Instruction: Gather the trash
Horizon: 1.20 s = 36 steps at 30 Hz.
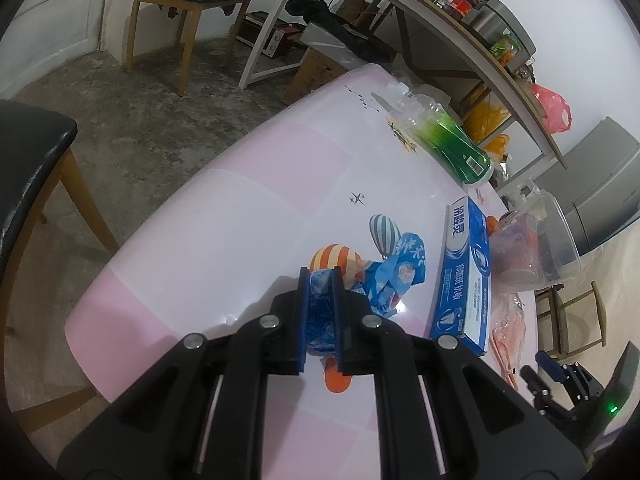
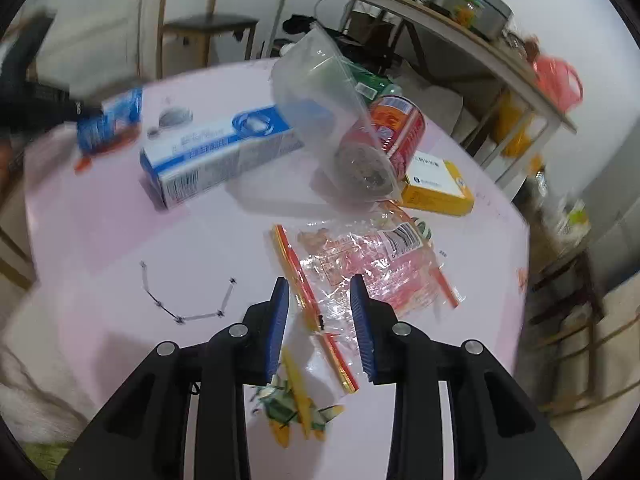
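My left gripper (image 1: 320,276) is shut on a crumpled blue wrapper (image 1: 396,272) just above the pink table (image 1: 224,216). In the right wrist view that gripper is a blur at the far left with the blue wrapper (image 2: 112,120) in it. My right gripper (image 2: 320,290) is open and hangs low over a clear, red-printed plastic wrapper (image 2: 368,260). The wrapper's yellow-red edge strip runs between the fingers and the pads do not touch it. A blue toothpaste box (image 2: 220,152) lies beyond it.
A tilted clear tub (image 2: 332,120), a red can (image 2: 400,132) and a yellow box (image 2: 436,188) crowd the far right of the table. A green bottle (image 1: 444,140) lies at the far edge. Wooden chairs (image 1: 192,4) and a loaded shelf (image 1: 480,32) stand beyond.
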Motion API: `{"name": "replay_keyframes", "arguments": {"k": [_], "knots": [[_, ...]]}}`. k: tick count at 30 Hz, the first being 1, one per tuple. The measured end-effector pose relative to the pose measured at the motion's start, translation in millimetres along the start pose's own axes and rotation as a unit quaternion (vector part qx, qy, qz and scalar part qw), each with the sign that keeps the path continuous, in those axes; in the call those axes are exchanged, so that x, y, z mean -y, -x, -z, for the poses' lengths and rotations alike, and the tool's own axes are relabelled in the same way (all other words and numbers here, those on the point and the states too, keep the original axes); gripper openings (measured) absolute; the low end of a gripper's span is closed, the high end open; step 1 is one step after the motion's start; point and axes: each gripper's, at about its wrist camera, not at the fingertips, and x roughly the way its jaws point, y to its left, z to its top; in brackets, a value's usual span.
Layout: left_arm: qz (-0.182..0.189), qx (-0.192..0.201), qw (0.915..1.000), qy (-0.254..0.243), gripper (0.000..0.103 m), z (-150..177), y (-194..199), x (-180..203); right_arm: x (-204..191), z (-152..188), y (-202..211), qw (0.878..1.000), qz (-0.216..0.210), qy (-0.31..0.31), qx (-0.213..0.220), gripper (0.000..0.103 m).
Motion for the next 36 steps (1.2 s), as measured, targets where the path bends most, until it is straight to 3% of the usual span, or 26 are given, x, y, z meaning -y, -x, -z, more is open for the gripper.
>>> {"name": "replay_keyframes", "arguments": {"k": [4,8,13,17,20,23,24,25,27,31,34,36], "knots": [[0.001,-0.002,1.0000,-0.004,0.009,0.0,-0.1,1.0,-7.2,2.4,-12.3,0.999,0.023,0.029,-0.014,0.031],[0.002,-0.004,1.0000,-0.006,0.009,-2.8,-1.4,2.4,-1.9,2.7,-18.5,0.999,0.023,0.015,-0.023,0.031],[0.002,-0.004,1.0000,-0.005,0.009,-2.7,-1.5,3.0,4.0,3.0,-22.4,0.999,0.019,-0.003,-0.030,0.009],[0.002,-0.005,1.0000,-0.005,0.009,-4.6,-3.2,2.3,2.8,4.5,-22.2,0.999,0.018,-0.008,-0.031,0.005],[0.002,-0.005,1.0000,-0.004,0.009,-4.6,-3.4,2.0,10.4,3.4,-16.3,0.999,-0.014,-0.036,-0.027,0.005],[0.002,-0.005,1.0000,-0.004,0.009,-6.2,-4.6,1.8,39.3,2.2,-9.5,0.991,-0.066,-0.116,-0.022,0.007],[0.002,-0.006,1.0000,-0.004,0.009,-6.2,-4.8,1.6,56.2,3.2,-10.0,0.984,-0.086,-0.157,-0.024,0.014],[0.002,-0.006,1.0000,-0.004,0.009,-5.9,-4.7,1.4,73.5,5.5,-12.5,0.975,-0.102,-0.198,-0.028,0.029],[0.001,-0.006,1.0000,-0.004,0.009,-5.9,-4.6,1.4,104.4,12.7,-20.1,0.954,-0.122,-0.272,-0.036,0.049],[0.003,-0.003,1.0000,-0.001,0.009,-6.4,-2.8,1.0,156.3,33.5,-48.1,0.898,-0.163,-0.401,-0.078,0.053],[0.005,0.007,1.0000,0.002,0.008,-7.6,6.4,-0.8,173.5,45.0,-62.5,0.874,-0.170,-0.445,-0.097,0.053],[0.009,0.024,0.9997,0.000,0.008,-8.2,22.0,-1.3,178.4,48.4,-68.4,0.869,-0.163,-0.455,-0.104,0.053]]}}
